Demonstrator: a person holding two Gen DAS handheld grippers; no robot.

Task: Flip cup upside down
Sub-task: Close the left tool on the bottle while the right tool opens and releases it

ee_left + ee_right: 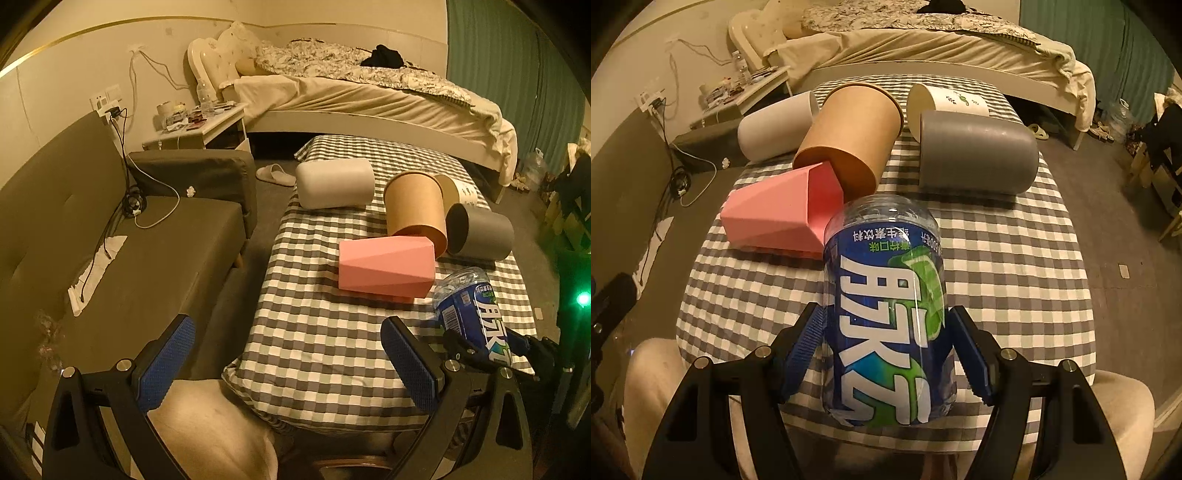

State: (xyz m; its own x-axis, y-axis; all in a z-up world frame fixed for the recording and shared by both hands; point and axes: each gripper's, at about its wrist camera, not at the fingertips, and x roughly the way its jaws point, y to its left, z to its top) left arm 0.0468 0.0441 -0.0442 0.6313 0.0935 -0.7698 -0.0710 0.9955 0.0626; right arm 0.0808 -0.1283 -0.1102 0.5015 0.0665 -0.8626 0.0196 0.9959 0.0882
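- I found my right claw [884,354] closed on the clear plastic cup [882,306], its blue pads pressed to either side of the blue and green label.
- The label's lettering read upside down in the right wrist view, and the cup's closed clear end pointed away from the camera.
- The cup stood at the near right part of the checked counter [1015,266]; I could not tell whether it touched the cloth.
- My left claw [288,365] was spread wide and held nothing, hovering over the counter's near left edge.
- Lying on their sides beyond the cup were a pink faceted cup [775,218], a brown paper cup [849,140], a grey cup [979,155], a white cup [772,129] and a printed white paper cup [953,101].
- The brown paper cup rested against the pink faceted cup.
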